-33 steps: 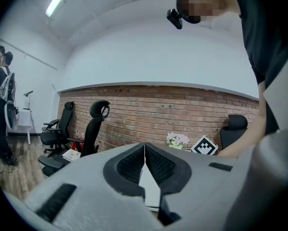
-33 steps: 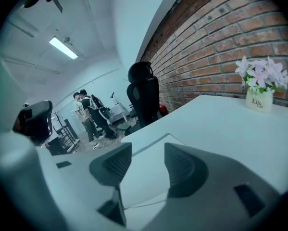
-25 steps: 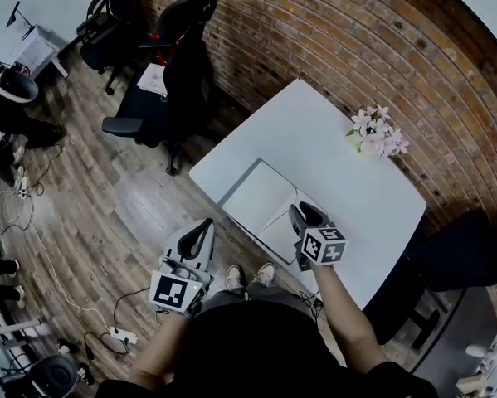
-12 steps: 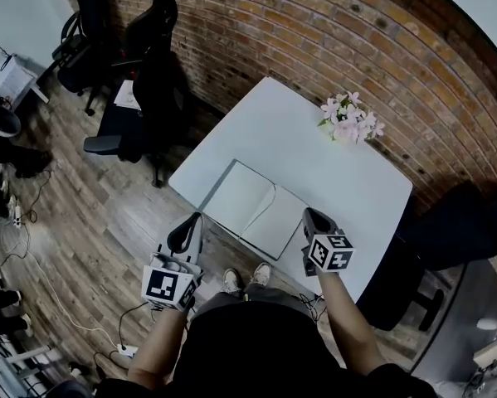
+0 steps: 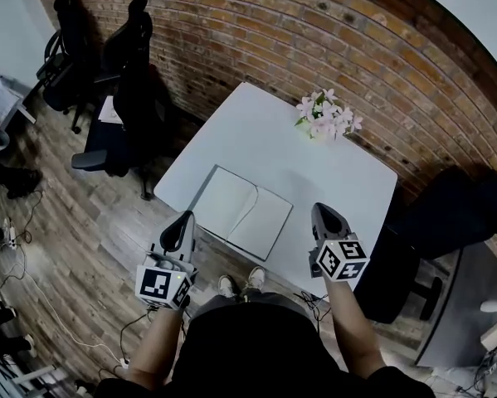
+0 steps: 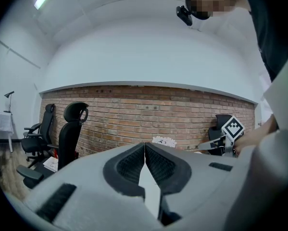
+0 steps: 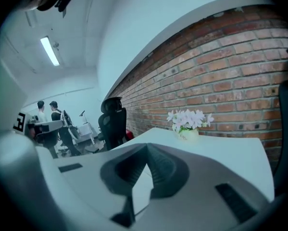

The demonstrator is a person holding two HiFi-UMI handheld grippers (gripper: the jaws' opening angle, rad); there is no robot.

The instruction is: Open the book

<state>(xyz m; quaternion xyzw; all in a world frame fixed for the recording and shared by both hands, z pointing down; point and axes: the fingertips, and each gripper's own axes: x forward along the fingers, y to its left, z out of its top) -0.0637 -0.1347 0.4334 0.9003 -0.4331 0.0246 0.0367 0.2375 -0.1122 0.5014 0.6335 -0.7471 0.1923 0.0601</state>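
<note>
The left gripper (image 5: 184, 220) hangs off the near edge of the table (image 5: 265, 139), its jaws pressed together with nothing between them. Just ahead and to its right, between the two grippers, the book (image 5: 241, 212) lies flat and wide open. Right of it, the right gripper (image 5: 321, 211) is likewise closed and empty. The task looks finished.

Right gripper (image 5: 325, 215) withdrawn from the right page of the book (image 5: 241, 211), raised over the desk (image 5: 358, 181) near edge (jaws now closed, empty).
</note>
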